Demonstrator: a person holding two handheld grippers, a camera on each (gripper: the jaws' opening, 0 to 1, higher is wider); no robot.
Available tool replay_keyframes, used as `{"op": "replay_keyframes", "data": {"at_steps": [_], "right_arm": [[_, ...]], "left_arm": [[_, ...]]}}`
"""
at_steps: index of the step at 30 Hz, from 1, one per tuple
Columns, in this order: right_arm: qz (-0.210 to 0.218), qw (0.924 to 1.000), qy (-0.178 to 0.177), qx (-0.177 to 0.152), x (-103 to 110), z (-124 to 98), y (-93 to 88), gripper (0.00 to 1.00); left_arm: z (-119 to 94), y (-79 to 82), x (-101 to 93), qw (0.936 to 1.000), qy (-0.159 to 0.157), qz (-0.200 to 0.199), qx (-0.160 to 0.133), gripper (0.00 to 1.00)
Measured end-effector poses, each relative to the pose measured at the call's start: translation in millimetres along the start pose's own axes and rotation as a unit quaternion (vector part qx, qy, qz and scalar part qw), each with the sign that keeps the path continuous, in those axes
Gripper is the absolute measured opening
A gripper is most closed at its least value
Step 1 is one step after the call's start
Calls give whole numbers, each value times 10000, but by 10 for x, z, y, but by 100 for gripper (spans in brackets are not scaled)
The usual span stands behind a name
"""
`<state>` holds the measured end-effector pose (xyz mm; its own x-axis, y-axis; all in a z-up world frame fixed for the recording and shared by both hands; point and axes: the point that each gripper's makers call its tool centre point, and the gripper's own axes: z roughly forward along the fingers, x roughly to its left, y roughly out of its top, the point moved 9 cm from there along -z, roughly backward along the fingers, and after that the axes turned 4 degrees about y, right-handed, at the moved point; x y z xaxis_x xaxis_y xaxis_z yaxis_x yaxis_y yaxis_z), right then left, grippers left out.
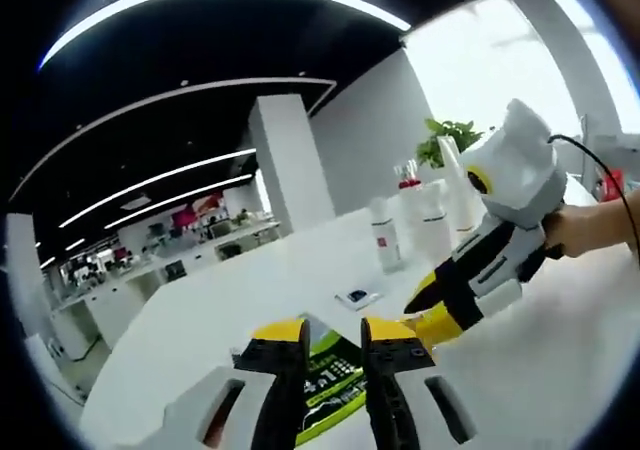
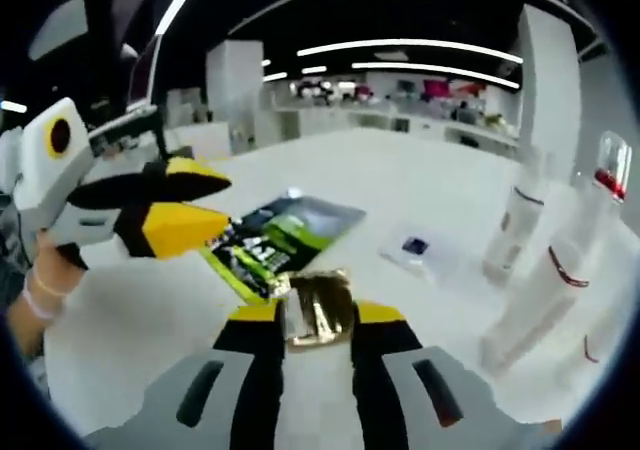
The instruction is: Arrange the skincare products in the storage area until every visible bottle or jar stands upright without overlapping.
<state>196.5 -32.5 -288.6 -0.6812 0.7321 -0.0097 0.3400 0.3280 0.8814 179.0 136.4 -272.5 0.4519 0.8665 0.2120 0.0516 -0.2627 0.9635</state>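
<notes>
On a broad white table (image 1: 250, 300) in a large open-plan office, two hand-held grippers worked close together over a green and black sachet (image 2: 275, 235) that lay flat on the surface. Seen from the left gripper view, the left gripper (image 1: 333, 340) had its yellow-tipped jaws standing a narrow gap apart, with the green sachet (image 1: 335, 380) showing between and beneath them; whether they pinched its edge could not be told. From the right side of that view came the right gripper (image 1: 425, 305), held by a hand (image 1: 580, 228), its jaw tips pointing down toward the sachet. From the right gripper view, the right gripper (image 2: 317, 315) was closed around a small shiny gold item (image 2: 317, 310), too blurred to name exactly. The left gripper (image 2: 205, 210) reached in from the left of that view with its jaws slightly parted, its tips just beside the sachet. Farther along the table stood a group of tall white skincare bottles (image 1: 420, 220), upright and close together, with a small flat white packet (image 1: 357, 298) lying between them and the sachet.
</notes>
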Motion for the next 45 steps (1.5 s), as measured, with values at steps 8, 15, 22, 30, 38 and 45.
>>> {"op": "replay_keyframes", "data": {"at_steps": [8, 15, 22, 30, 38, 45], "right_arm": [[109, 9983, -501, 280, -185, -61, -122, 0], [-245, 9982, -524, 147, -185, -22, -171, 0], [-253, 9988, -412, 82, -182, -78, -196, 0], [-185, 9995, -243, -30, -275, -34, -199, 0], [-249, 9994, -256, -32, -237, -18, -224, 0], [-235, 9994, -249, -53, -252, -8, -227, 0]], "left_arm": [[77, -107, -35, 9965, -293, -576, 531, 20], [152, -151, -30, 9937, -300, -841, 683, 20], [376, -119, 88, 9763, -527, -1499, 1469, 20], [524, -48, 94, 9016, -1253, -3103, 2742, 28], [505, -32, -9, 8800, -1605, -3186, 3136, 32], [524, 6, -84, 8795, -1703, -2950, 3323, 33]]}}
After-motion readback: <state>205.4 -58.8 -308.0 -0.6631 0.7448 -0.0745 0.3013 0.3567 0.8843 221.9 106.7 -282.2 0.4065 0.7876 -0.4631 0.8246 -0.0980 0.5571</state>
